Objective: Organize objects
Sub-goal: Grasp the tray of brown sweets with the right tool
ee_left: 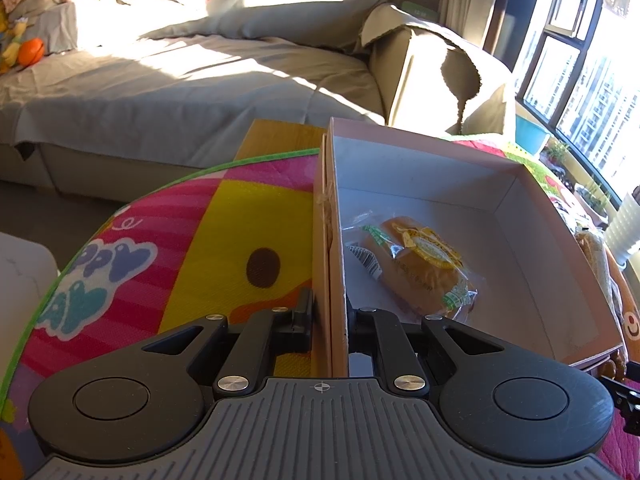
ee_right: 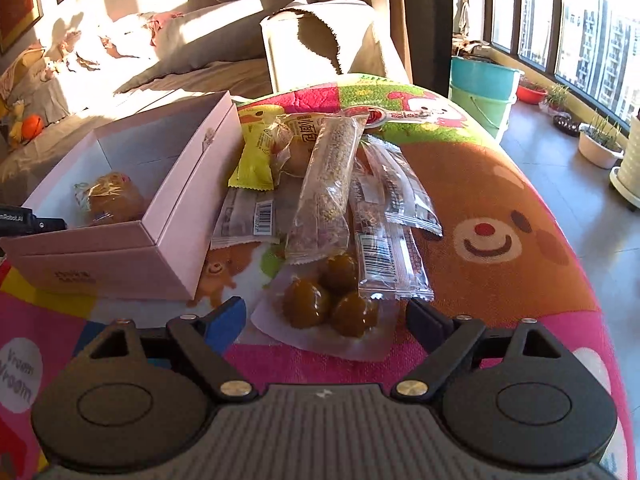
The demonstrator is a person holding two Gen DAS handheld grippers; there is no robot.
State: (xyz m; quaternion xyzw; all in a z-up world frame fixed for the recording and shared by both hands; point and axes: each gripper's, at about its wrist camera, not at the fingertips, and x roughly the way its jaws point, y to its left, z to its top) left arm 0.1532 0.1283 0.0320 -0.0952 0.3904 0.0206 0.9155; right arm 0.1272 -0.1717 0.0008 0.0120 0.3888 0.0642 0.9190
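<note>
The left gripper (ee_left: 330, 320) is pinching the open pink cardboard box (ee_left: 520, 184) wall (one clear-wrapped golden bun (ee_left: 424, 264) lying inside), while the right gripper (ee_right: 324, 316) is hanging wide open, holding nothing.

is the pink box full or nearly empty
Nearly empty: the pink box holds one wrapped bun, and bare white floor shows around it.

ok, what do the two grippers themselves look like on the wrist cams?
Both look identical: left gripper and right gripper have black fingers on black linkage arms with silver pivot bolts, round black discs either side, and a grey ribbed base with a small crosshair mark. No cables visible.
</note>
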